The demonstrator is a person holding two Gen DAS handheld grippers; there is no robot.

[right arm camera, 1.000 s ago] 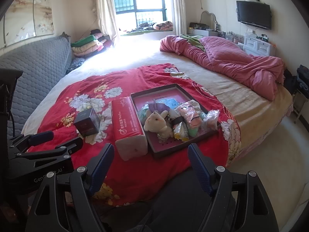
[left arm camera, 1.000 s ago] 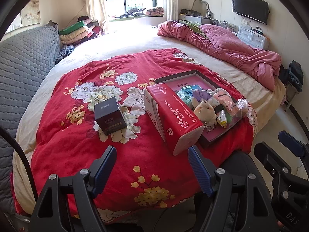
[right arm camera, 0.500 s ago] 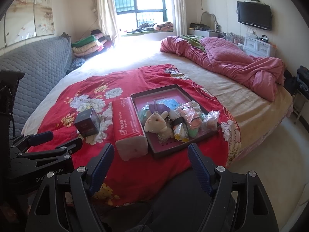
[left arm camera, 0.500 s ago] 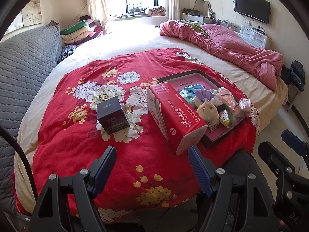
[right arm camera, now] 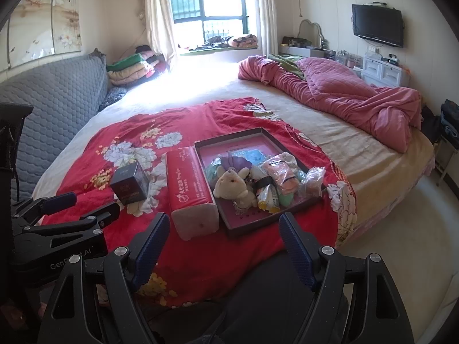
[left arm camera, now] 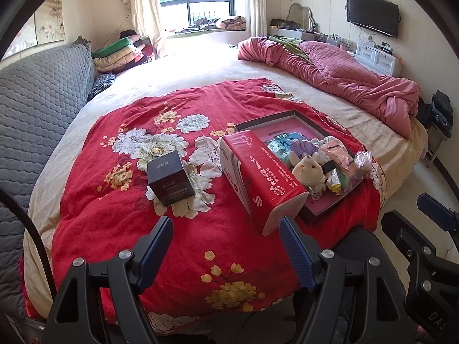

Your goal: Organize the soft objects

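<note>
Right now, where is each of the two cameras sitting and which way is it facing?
Left wrist: on the left gripper, angled down over the bed's near edge at the dark box and red tissue pack; its open jaws and the right gripper show.
Right wrist: on the right gripper, facing the tray with the plush toy; its open jaws and the left gripper show.
Shared: the red floral blanket, box, tissue pack, tray.

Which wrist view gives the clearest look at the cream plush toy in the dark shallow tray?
The right wrist view: the cream plush toy lies near centre, its head unobstructed. In the left wrist view the toy sits off to the right, its near side hidden behind the red tissue pack.
</note>
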